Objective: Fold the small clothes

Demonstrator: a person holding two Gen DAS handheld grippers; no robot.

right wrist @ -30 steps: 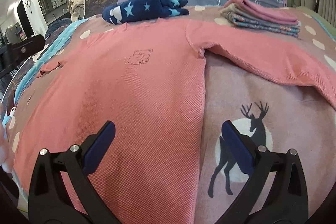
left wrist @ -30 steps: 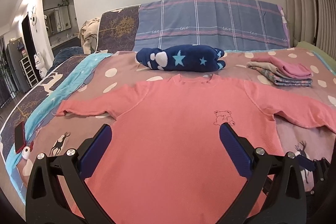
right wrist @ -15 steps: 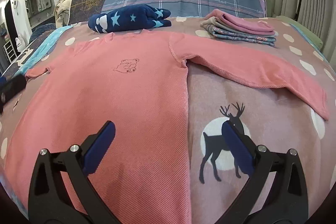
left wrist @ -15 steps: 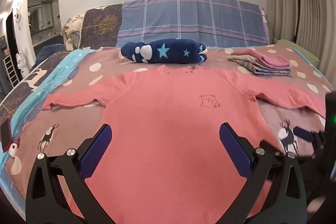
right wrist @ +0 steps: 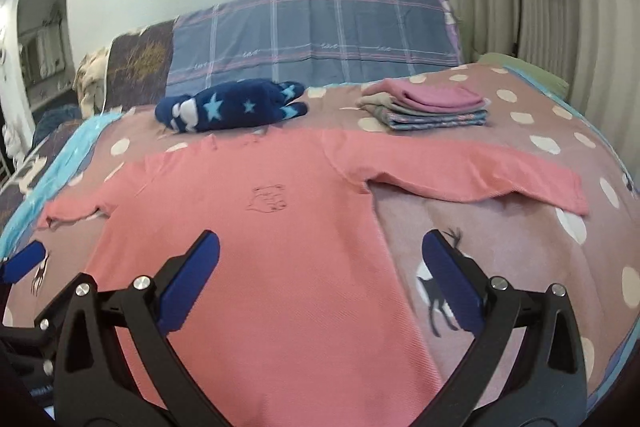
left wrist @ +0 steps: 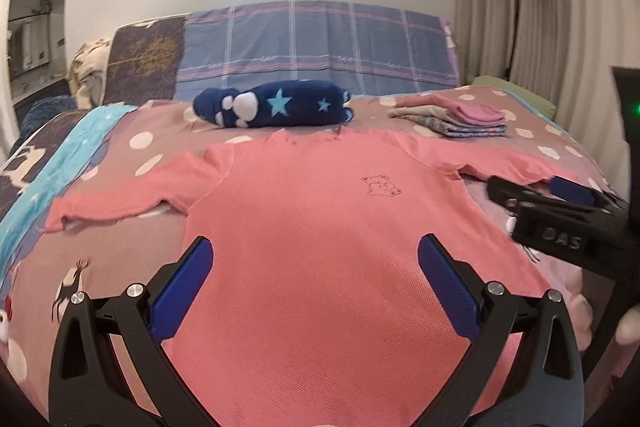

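Pink knit fabric fills most of what I see: a small long-sleeved pink shirt (left wrist: 320, 227) lies flat and face up on the bed (left wrist: 100, 247), its neckline toward the headboard and both sleeves spread out to the sides. A little bear outline is stitched on its chest.

My left gripper (left wrist: 316, 271) hovers above the lower body of the shirt with its 2 blue-padded fingers (left wrist: 186, 281) spread wide and holding nothing. My right gripper (right wrist: 320, 271) is also spread wide and grasping nothing; its left finger (right wrist: 192, 275) hangs over the shirt's body, while the other is over the bedspread's deer print just beside the shirt's right side edge. In the left wrist view, the right gripper shows at the right edge, near the shirt's right sleeve.

Beyond the neckline, just past the collar, sits a rolled navy garment with stars (left wrist: 276, 105). To its right, well apart from the shirt's body, a stack of folded clothes (right wrist: 428, 107) rests on the polka-dot bedspread, with a pink piece on top. A plaid pillow cover (left wrist: 316, 47) stands against the wall behind.

No containers are in view.
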